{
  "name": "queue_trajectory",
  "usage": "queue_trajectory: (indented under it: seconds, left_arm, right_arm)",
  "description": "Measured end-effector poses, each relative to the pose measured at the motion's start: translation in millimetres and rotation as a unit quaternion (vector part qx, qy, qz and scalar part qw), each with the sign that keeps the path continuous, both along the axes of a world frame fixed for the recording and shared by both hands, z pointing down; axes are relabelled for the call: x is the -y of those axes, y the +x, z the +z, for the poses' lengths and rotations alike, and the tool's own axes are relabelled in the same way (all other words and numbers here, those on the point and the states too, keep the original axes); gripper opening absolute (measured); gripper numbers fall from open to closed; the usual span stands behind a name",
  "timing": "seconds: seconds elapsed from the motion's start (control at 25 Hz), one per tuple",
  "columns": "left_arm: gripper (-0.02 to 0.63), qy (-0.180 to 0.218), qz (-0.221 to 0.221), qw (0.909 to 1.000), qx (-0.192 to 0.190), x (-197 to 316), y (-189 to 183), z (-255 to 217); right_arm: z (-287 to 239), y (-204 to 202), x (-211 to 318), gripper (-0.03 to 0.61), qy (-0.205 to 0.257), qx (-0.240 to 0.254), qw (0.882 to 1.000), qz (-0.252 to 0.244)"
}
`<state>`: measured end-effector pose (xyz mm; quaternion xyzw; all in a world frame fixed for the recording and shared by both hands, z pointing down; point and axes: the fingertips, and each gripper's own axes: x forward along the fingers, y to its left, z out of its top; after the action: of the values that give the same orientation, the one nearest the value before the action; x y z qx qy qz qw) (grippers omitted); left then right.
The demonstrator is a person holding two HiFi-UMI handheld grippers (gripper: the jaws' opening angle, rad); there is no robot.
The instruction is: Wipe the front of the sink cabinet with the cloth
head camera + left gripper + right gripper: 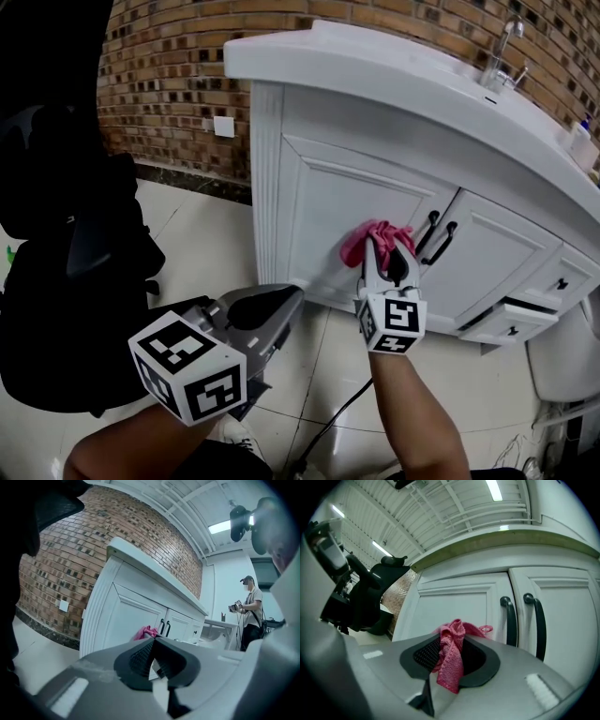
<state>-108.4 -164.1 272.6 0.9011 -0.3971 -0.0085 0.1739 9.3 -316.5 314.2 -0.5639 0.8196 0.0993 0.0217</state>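
Against the left door of the sink cabinet [328, 202], the right hand-held gripper [386, 246] is clamped on the pink cloth [367, 240], just left of the black handles [429, 231]. The left hand-held gripper [286, 302] hangs low, jaws together and empty. Sweeping right could snag the cloth on a handle and pull it free.
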Motion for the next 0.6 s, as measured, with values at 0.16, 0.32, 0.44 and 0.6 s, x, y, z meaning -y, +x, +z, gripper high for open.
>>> queue_trajectory:
  seconds: [0.16,0.32,0.44,0.6]
  left_arm:
    - [0.006,-0.003,-0.001,1.0,0.002,1.2,-0.6,2.5]
    - [0.006,-0.009,-0.004,0.9999,0.004,4.1,-1.1,6.0]
    - [0.006,-0.011,-0.001,0.9999,0.0,4.1,1.3,6.2]
    - [0.006,-0.009,0.003,1.0,-0.002,3.1,3.8,4.1]
  right_arm:
    - [31.0,1.2,-0.3,0.109,-0.013,-0.012,1.0,-0.001]
    - [57.2,0.9,-0.9,0.109,-0.035,-0.007,0.999,-0.004]
    - [86.9,0.5,-0.3,0.109,-0.066,-0.004,0.998,-0.006]
    - [127.0,0.3,0.5,0.109,-0.099,-0.02,0.995,-0.007]
